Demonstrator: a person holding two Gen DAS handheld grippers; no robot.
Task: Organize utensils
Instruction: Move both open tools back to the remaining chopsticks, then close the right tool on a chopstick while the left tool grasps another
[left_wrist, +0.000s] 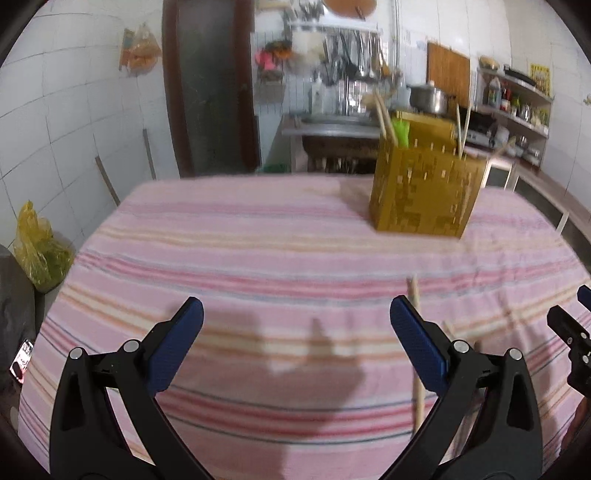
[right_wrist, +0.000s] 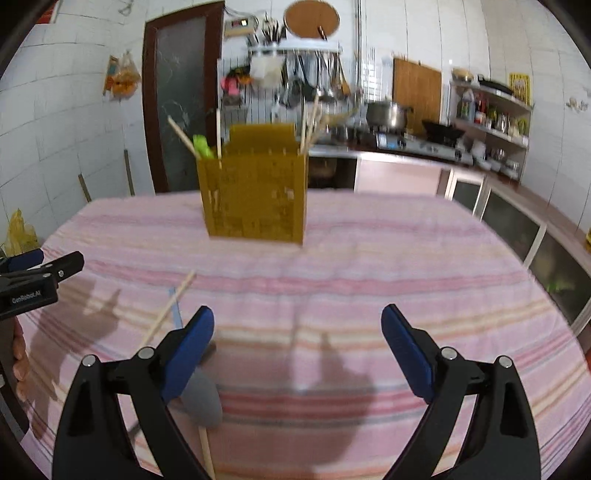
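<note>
A yellow-brown utensil holder (left_wrist: 424, 188) stands on the far part of the pink striped tablecloth (left_wrist: 240, 251); chopsticks and a green utensil stick up from it. It also shows in the right wrist view (right_wrist: 255, 195). My left gripper (left_wrist: 295, 314) is open and empty above the cloth. A wooden chopstick (left_wrist: 416, 350) lies by its right finger. My right gripper (right_wrist: 297, 321) is open and empty. A loose chopstick (right_wrist: 170, 306) and a grey spoon-like utensil (right_wrist: 201, 398) on a wooden handle lie by its left finger.
A kitchen counter with a pot (right_wrist: 388, 114), a stove (right_wrist: 417, 142) and shelves (right_wrist: 491, 122) runs behind and to the right of the table. Utensils hang on the back wall (right_wrist: 314, 77). A yellow bag (left_wrist: 38, 251) sits on the floor at left.
</note>
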